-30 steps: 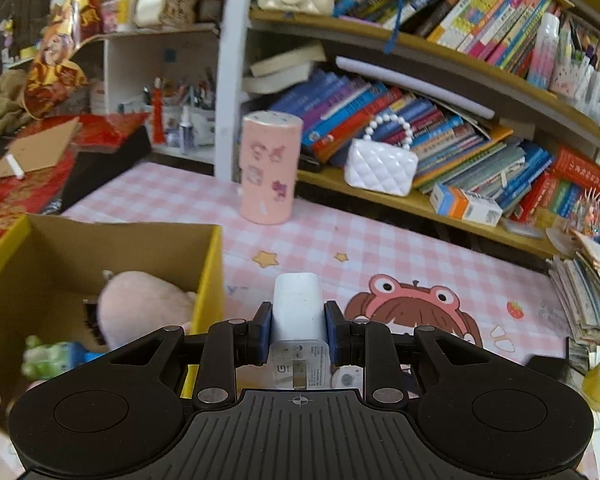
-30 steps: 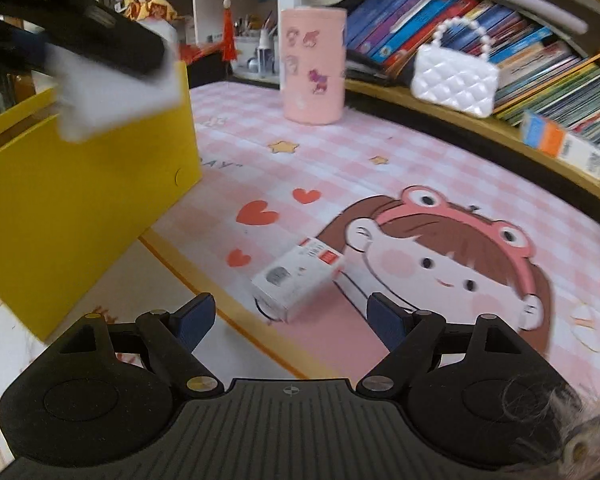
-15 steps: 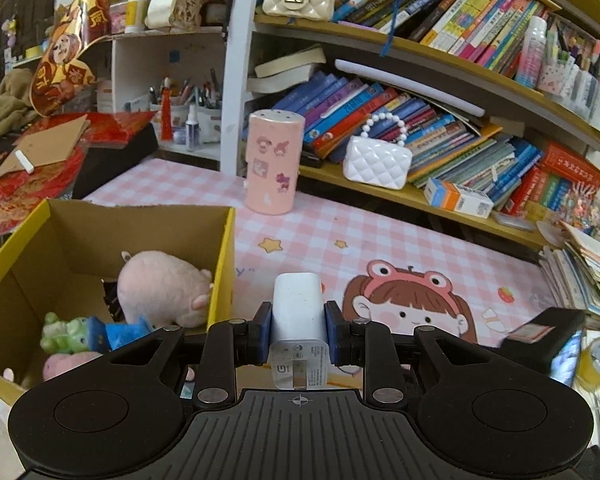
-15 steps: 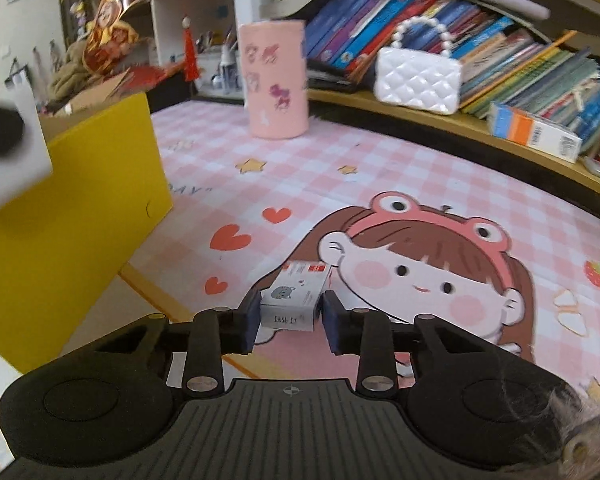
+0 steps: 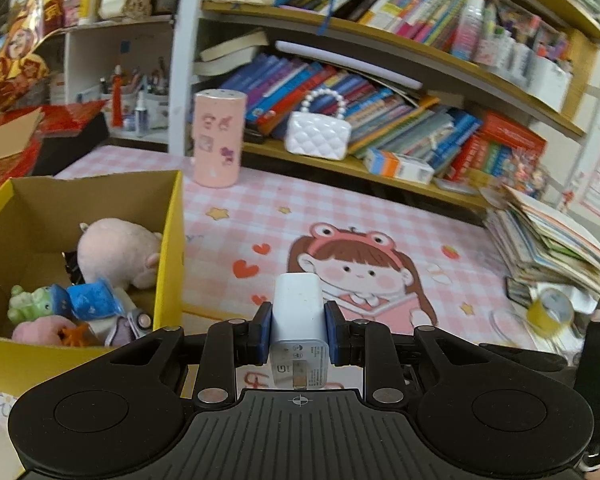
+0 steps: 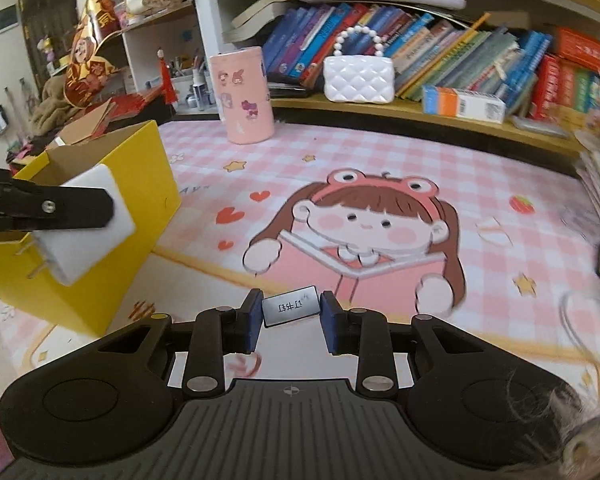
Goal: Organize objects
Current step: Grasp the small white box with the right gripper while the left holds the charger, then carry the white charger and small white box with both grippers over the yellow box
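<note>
Charger [image 5: 299, 330]: label end is showing a "G" logo above fine print too small to read. Small box [image 6: 291, 306]: end face is showing printed characters, unreadable. Book spines: titles blurred.

Both wrist views low above the pink mat [image 5: 380, 216], facing the bookshelf [image 6: 420, 116], left view nearer the yellow box [image 5: 172, 248], sharing mat, box, shelf.

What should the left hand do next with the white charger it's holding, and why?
Probably carry the white charger a little further left over the open yellow box and let go. The left gripper is shut on it beside the box wall, not above the opening, and toys already lie inside, so the box looks like the collecting spot.
</note>
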Action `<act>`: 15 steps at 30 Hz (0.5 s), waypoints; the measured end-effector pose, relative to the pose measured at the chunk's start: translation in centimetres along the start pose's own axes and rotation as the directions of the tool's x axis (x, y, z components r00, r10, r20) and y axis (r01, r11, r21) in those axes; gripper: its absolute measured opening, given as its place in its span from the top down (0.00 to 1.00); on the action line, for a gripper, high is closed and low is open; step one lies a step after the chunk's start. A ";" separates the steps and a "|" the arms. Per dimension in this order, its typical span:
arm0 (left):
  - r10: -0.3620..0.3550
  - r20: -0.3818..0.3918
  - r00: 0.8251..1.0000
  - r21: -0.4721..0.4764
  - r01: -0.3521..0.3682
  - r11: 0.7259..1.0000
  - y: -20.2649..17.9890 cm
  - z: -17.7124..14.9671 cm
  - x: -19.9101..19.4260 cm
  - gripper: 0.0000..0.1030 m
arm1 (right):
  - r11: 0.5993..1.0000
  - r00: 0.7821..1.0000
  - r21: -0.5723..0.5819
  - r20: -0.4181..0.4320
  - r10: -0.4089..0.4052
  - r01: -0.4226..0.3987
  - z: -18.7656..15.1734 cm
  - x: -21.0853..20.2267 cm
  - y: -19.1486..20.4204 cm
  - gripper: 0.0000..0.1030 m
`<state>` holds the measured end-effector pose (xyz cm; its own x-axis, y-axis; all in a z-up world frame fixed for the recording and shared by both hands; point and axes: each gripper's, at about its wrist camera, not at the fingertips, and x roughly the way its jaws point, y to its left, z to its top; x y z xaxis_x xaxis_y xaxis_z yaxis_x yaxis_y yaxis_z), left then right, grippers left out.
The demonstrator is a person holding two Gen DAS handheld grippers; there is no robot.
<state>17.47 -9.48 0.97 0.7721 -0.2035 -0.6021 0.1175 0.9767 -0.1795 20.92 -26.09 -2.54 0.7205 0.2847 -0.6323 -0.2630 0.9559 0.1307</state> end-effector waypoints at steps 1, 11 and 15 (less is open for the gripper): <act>-0.011 -0.003 1.000 0.007 0.011 1.000 0.0 -0.3 -0.3 0.76 | 1.000 1.000 0.007 0.001 -0.007 0.007 -0.3 -0.7 0.2 0.73; -0.077 -0.015 0.997 0.053 0.078 0.996 2.6 -2.8 -3.8 0.76 | 0.992 0.993 0.051 -0.002 -0.116 0.115 -3.6 -5.9 4.7 0.73; -0.071 -0.027 0.997 0.058 0.072 0.996 4.7 -4.1 -5.6 0.76 | 0.993 0.993 0.040 -0.009 -0.115 0.115 -4.4 -6.7 7.3 0.73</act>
<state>11.17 -4.07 0.32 0.7446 -0.2738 -0.6088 0.2088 0.9618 -0.1771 11.30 -21.32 -0.72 0.7403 0.1725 -0.6498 -0.1524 0.9844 0.0877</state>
